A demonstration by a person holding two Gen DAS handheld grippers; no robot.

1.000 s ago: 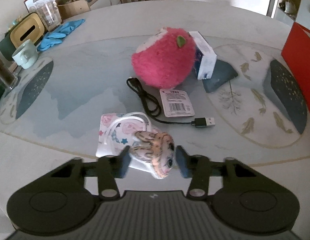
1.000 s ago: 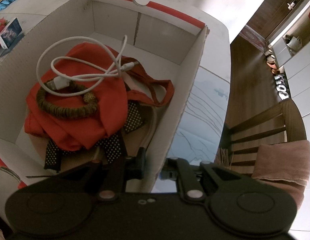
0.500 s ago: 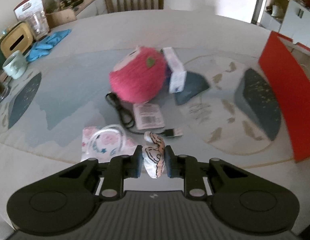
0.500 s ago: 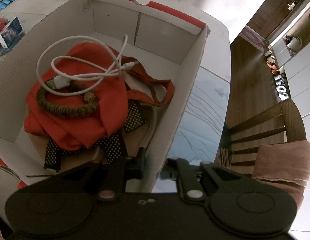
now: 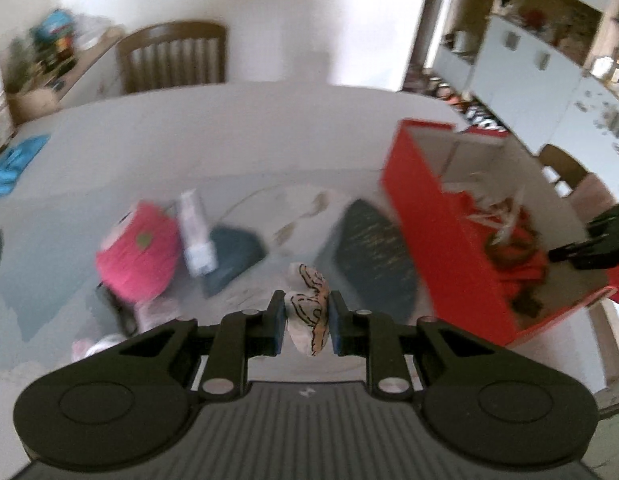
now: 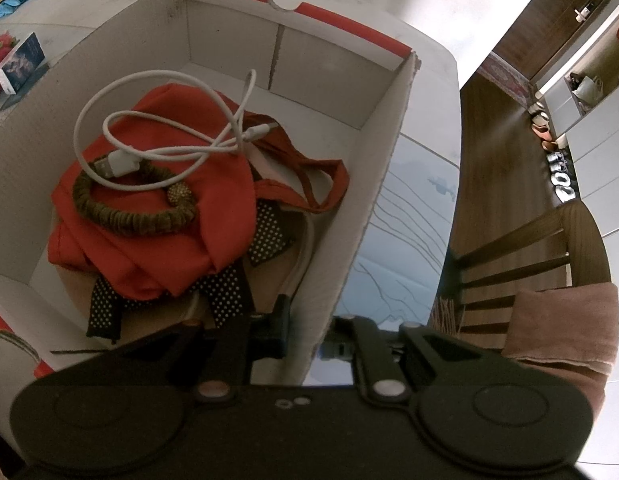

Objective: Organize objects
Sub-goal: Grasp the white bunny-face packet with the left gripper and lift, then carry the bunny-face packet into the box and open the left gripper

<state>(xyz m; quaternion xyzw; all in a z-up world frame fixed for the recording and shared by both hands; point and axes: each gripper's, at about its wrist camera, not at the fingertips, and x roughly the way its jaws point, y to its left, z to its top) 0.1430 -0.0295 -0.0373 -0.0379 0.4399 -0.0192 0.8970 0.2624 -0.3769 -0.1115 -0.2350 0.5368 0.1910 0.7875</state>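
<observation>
Left gripper (image 5: 307, 326) fingers clenched on small white soft toy with black squiggle lines and orange patch (image 5: 309, 312), held above the pale round desk (image 5: 229, 128), clear of the surface. Red cardboard box with white inside (image 5: 437, 232) sits to the right, top open, its near red wall facing the toy; bare desk lies between the two. Left view is motion-blurred: fluffy pink round plush (image 5: 139, 252), small white carton (image 5: 195, 236) leaning beside it, and dark placemat (image 5: 369, 248) are only rough shapes.

Right gripper (image 6: 305, 334) straddles the box's right wall (image 6: 361, 216), one finger inside, one outside, closed on the wall edge. Inside: crumpled red cloth bag (image 6: 149, 216), coiled white USB cable (image 6: 169, 136) and olive-brown fabric scrunchie (image 6: 133, 204) on top, black polka-dot ribbon (image 6: 225, 292) partly buried beneath. Far half of the box floor is open. Outer fingertip is hidden behind the wall. Wooden chair (image 6: 529, 248) stands just past the desk edge.
</observation>
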